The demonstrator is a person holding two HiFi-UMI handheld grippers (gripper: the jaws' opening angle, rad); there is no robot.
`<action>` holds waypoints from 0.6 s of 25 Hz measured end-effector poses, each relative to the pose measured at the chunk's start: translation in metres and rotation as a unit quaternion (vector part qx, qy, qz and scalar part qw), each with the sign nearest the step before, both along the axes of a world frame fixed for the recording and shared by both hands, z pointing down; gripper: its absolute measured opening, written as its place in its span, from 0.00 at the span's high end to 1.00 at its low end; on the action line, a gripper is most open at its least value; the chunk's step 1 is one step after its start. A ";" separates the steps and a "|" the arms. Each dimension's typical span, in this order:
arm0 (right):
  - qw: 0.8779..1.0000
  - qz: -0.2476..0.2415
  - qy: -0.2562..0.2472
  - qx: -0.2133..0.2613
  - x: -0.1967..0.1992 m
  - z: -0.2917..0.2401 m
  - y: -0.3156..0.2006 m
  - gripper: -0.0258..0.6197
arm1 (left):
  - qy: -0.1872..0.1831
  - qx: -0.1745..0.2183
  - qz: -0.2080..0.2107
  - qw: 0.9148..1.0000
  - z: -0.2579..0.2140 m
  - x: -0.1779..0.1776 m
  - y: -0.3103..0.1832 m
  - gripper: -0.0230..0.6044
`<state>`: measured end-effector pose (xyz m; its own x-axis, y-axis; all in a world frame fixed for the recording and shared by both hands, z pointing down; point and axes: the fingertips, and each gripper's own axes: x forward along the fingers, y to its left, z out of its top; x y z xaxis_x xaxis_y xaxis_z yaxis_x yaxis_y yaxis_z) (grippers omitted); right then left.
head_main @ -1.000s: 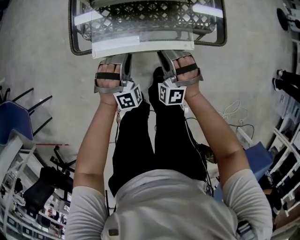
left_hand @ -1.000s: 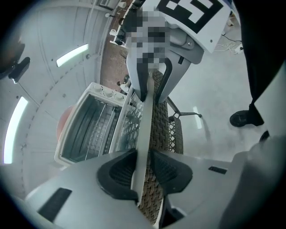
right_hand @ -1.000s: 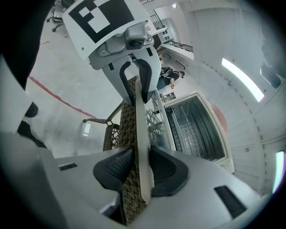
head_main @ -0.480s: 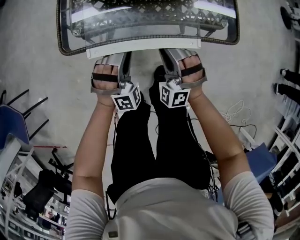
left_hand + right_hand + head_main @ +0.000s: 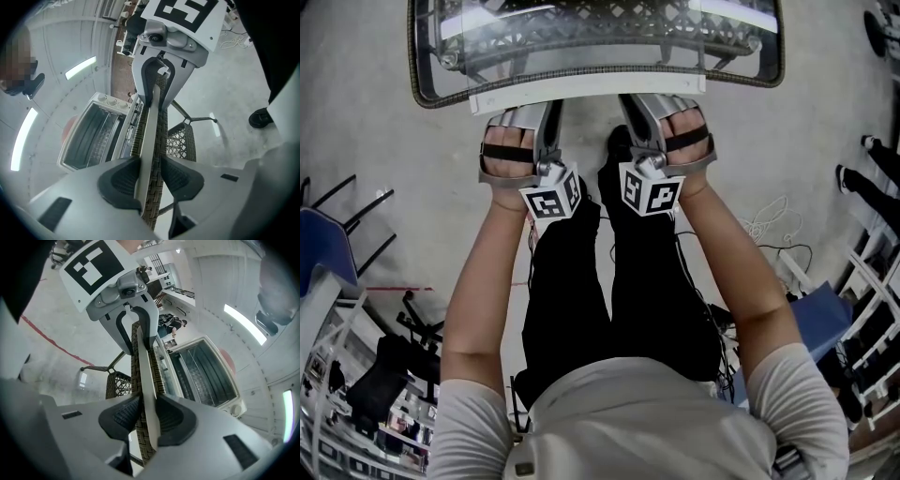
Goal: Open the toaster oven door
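Grey concrete floor [image 5: 375, 141], workshop clutter at the margins, red line [image 5: 394, 289] taped across the floor at left. Person stands at a low table with a wicker rim [image 5: 441, 100]. Lattice-sided wicker chair [image 5: 183, 140] stands beyond the table.

Toaster oven [image 5: 89, 136] sits on the table, front towards the person, rack visible inside, knobs along one side. Toaster oven door [image 5: 581, 56] is folded down, roughly level, glass catching the ceiling lights. Its white front edge [image 5: 581, 91] lies along the near table rim, on top of the wicker.

Left gripper [image 5: 151, 176]: jaws have just been opening. One pad sits against the white edge, the other against the wicker beneath it, so door edge and rim are clasped together between them.

Right gripper [image 5: 143, 416]: jaws have just been closing. Same hold further along the same edge, one pad on the white strip, the other on the wicker.

Both grippers reach in side by side at the middle of the door's edge, near each other but apart. Each gripper shows in the other's view, further down the strip.
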<state>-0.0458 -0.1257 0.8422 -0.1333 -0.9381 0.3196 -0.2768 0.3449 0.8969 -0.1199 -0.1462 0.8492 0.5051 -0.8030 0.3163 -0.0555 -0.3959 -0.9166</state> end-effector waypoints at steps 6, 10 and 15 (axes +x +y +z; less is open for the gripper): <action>1.000 -0.011 -0.004 -0.025 0.006 -0.002 0.004 0.80 | 0.000 -0.021 0.003 1.000 -0.001 0.006 0.002 0.69; 0.999 -0.012 -0.010 -0.036 0.005 -0.014 0.006 0.80 | -0.007 -0.031 0.010 0.999 -0.012 0.004 0.004 0.69; 0.999 -0.011 -0.014 -0.047 0.007 -0.028 0.008 0.80 | -0.007 -0.051 0.005 0.999 -0.025 0.005 0.005 0.69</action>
